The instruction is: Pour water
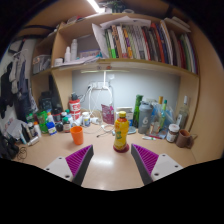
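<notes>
Tongs (pixel 112 163) spread, pinching nothing; yellow plastic bottle with red cap (pixel 121 132) upright on wooden desk (pixel 105 172) at 12 o'clock, beyond fingertips; small orange cup (pixel 77 134) at 10 o'clock.

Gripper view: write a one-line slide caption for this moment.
Open tool faces an upright yellow bottle just ahead of its fingers, orange cup nearby on the desk.

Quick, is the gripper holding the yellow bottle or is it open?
Gripper: open, holding nothing. The yellow bottle stands on the desk just ahead of the fingers, in line with the gap between them, not touched.
</notes>
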Available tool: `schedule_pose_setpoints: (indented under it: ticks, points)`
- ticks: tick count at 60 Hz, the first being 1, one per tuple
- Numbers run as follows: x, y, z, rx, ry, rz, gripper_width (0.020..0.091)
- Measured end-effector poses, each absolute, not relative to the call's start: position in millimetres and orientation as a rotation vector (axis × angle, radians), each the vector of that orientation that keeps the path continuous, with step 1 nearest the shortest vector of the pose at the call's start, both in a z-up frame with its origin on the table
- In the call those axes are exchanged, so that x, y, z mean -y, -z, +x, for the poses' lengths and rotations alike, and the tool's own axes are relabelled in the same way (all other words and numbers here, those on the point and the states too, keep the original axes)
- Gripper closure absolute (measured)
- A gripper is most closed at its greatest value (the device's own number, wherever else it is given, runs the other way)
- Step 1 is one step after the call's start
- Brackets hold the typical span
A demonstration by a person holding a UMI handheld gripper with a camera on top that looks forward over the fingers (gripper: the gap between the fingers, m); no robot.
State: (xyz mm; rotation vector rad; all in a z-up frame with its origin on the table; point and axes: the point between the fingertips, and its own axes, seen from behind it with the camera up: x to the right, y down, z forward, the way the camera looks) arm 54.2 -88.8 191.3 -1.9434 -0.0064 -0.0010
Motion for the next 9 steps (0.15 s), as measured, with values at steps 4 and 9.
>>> schedule_pose_setpoints:
  ticks: [4,9]
  points:
    - [120,-212,42,-0.011,-0.006,-1.941,0.0258]
    - [153,-232,27,-0.029,-0.028,-1.955,0.0261]
